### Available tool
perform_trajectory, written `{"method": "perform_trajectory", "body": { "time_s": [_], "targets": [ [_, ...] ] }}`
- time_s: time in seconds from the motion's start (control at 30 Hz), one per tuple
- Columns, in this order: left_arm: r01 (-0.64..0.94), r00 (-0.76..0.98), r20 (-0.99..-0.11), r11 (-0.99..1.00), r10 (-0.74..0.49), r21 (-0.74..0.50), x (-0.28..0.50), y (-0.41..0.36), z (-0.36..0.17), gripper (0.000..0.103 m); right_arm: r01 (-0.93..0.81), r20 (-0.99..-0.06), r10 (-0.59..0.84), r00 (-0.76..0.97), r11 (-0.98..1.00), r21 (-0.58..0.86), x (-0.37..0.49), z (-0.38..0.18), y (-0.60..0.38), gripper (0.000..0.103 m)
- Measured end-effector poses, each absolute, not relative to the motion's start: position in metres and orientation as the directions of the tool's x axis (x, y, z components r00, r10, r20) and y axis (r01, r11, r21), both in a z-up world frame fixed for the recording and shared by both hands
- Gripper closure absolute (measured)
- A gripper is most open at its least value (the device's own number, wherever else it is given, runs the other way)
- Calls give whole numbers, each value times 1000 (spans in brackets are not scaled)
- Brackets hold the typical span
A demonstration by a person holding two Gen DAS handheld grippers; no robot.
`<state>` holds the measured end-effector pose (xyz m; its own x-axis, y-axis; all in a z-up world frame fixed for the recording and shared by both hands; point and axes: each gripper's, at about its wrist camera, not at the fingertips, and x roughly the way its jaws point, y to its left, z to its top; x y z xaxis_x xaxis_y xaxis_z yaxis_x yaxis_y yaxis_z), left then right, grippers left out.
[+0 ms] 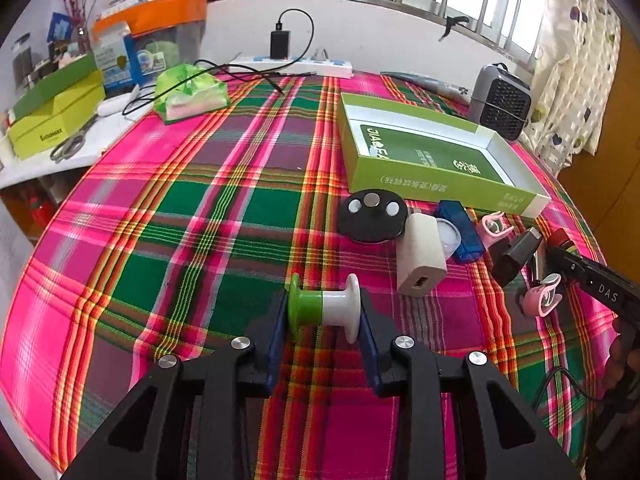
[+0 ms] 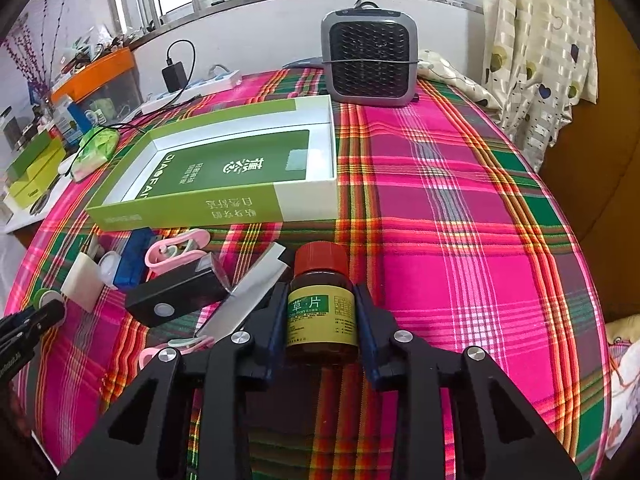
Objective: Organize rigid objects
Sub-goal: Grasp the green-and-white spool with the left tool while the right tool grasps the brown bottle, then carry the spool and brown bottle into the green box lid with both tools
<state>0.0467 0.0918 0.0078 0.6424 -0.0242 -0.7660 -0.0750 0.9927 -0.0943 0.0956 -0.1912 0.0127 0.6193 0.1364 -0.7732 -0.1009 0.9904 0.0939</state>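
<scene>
A green and white spool (image 1: pixel 325 307) lies on its side on the plaid cloth, and my left gripper (image 1: pixel 324 312) has its blue pads against both flanges. A brown pill bottle (image 2: pixel 321 320) with a red cap and yellow label sits between the pads of my right gripper (image 2: pixel 321 304), which touch its sides. An open green and white box (image 1: pixel 440 186) (image 2: pixel 180 210) lies beyond both, holding only a green printed insert. In the left wrist view the bottle's red cap (image 1: pixel 560 238) shows at the far right.
Between the grippers lie a black disc (image 1: pixel 374 216), a beige charger (image 1: pixel 420 260), a blue case (image 1: pixel 460 232), pink clips (image 1: pixel 542 300), a black block (image 2: pixel 176 298) and a white strip (image 2: pixel 248 292). A grey fan (image 2: pixel 370 64) stands behind the box. A power strip (image 1: pixel 292 66) lies at the far edge.
</scene>
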Motion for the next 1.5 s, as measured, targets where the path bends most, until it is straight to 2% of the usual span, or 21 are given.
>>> {"method": "perform_trajectory", "body": {
  "time_s": [0.83,1.5],
  "targets": [
    [9,695,-715,996,-72,-91,77,72,51,72,-115,-719,153,677,988,101,103,46,-198,70],
    [41,694,-711,992,-116,-122,151,69,67,72,-192,-710,175,682,980,56,154,66,-175,70]
  ]
}}
